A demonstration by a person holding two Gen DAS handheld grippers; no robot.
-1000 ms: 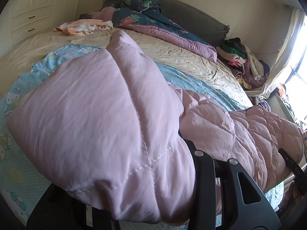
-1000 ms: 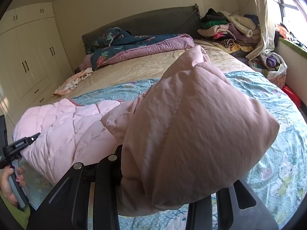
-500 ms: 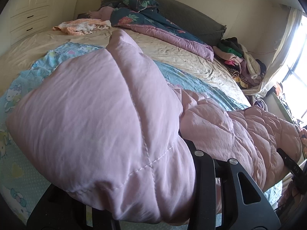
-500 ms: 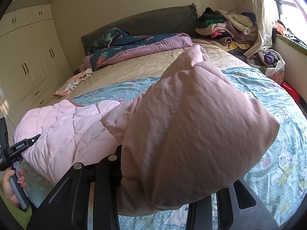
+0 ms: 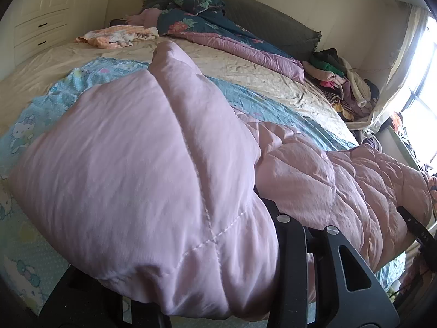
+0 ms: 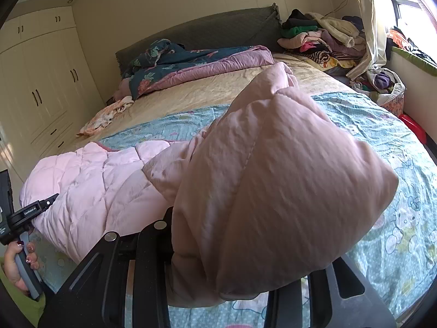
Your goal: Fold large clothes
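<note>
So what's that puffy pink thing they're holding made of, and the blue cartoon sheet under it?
The pink quilted garment looks like a padded coat: smooth, faintly shiny woven shell, likely synthetic, with stitched diamond seams puffing over a soft filling. The blue cartoon sheet looks like thin matte printed cotton or a blend, creased flat; I can't tell which.

The pink coat point(image 5: 136, 177) is quilted cloth, softly padded, with a faint sheen and stitched seams. The blue sheet point(image 6: 396, 164) is matt printed cotton. The gripper point(image 5: 314, 273) frames look matt black plastic with shiny metal bolts.
</note>
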